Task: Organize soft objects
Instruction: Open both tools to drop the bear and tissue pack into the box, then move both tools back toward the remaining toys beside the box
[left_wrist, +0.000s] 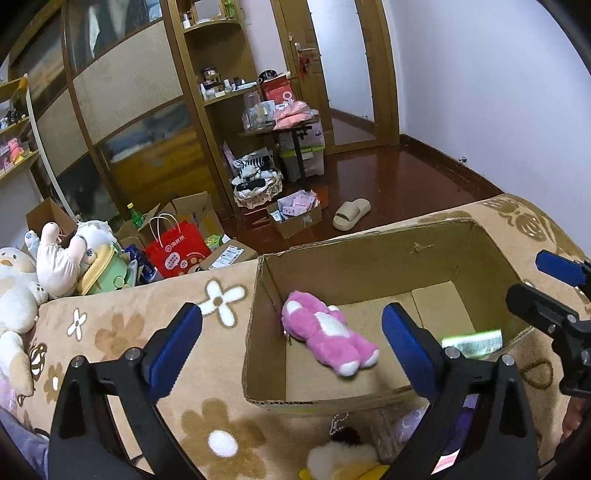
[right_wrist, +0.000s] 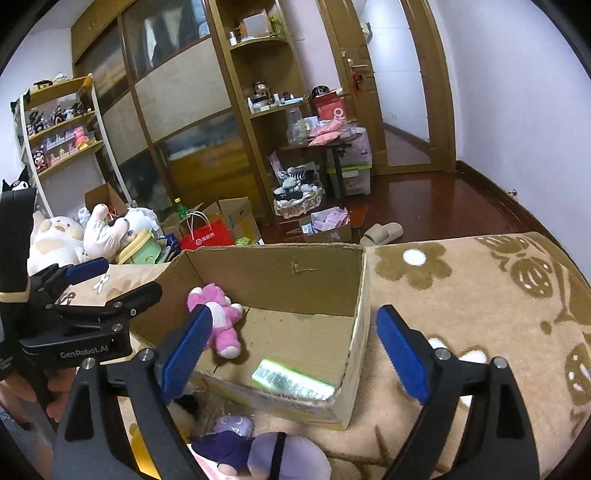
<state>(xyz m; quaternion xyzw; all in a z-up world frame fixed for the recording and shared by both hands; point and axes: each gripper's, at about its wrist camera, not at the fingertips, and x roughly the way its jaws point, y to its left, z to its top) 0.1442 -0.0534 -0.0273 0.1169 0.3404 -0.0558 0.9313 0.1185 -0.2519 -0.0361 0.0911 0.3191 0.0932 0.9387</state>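
Seemingly poised above the floral blanket (left_wrist: 122, 328), the left gripper (left_wrist: 291, 343) points forward and slightly down in its own wrist view, its two blue-padded fingers (left_wrist: 173, 347) spread wide with nothing between them. Beyond the fingers sits an open cardboard box (left_wrist: 369, 258) on the blanket, and a pink plush toy (left_wrist: 327, 332) lies on the box floor near its left wall, apart from both pads. At the right edge of this view the right gripper (left_wrist: 554, 291) reaches in over the box's right corner, its fingers apart. A fluffy white-and-yellow plush (left_wrist: 343, 459) lies on the blanket just in front of the box, below the left gripper. Off the blanket's far-left edge, a heap of white stuffed animals (left_wrist: 22, 284) rests beside a red paper bag (left_wrist: 177, 251).

From the right wrist view, the right gripper (right_wrist: 295, 347) is likewise held wide open and empty, angled down toward the near right corner of the cardboard box (right_wrist: 280, 269). The pink plush toy (right_wrist: 218, 317) lies inside against the left wall, partly hidden behind the left blue finger (right_wrist: 184, 354). The left gripper (right_wrist: 110, 280) enters from the left, level over the box's left edge, fingers parted. A purple plush (right_wrist: 255, 450) lies on the blanket (right_wrist: 480, 295) just below the box's front wall.
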